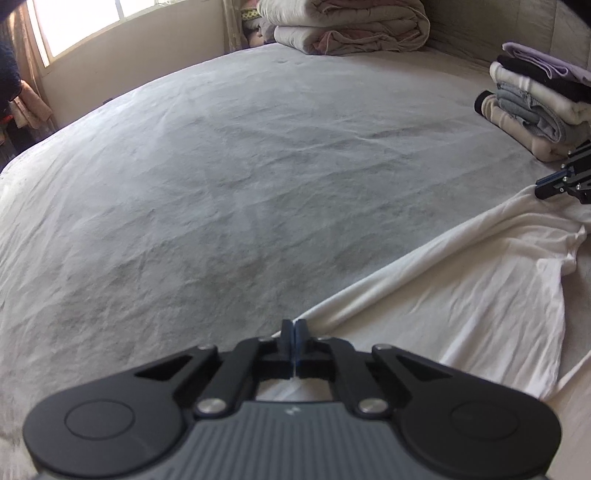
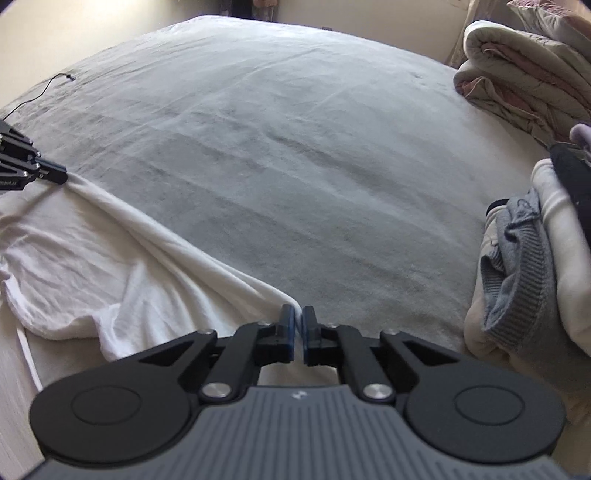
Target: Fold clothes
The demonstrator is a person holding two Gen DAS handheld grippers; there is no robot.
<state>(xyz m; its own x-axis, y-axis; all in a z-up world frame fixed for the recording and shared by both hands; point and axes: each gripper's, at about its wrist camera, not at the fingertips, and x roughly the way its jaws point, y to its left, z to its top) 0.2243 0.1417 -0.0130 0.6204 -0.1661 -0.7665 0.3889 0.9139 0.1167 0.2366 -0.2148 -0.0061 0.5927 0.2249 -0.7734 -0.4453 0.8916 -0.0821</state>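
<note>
A white garment (image 1: 461,295) lies spread on the grey bed sheet (image 1: 240,166), its far edge pulled into a taut fold between both grippers. My left gripper (image 1: 294,326) is shut on one corner of that edge; white cloth shows between its pads. In the left wrist view my right gripper (image 1: 540,189) pinches the other end at the right. In the right wrist view my right gripper (image 2: 298,314) is shut on the white garment (image 2: 110,258), and my left gripper (image 2: 61,176) holds the far corner at the left.
A stack of folded clothes (image 1: 539,99) sits at the right of the bed, close beside my right gripper (image 2: 535,266). Rolled quilts (image 1: 351,26) lie at the head of the bed. A thin black cable (image 2: 37,90) trails on the sheet (image 2: 295,147). A window (image 1: 92,22) is at the left.
</note>
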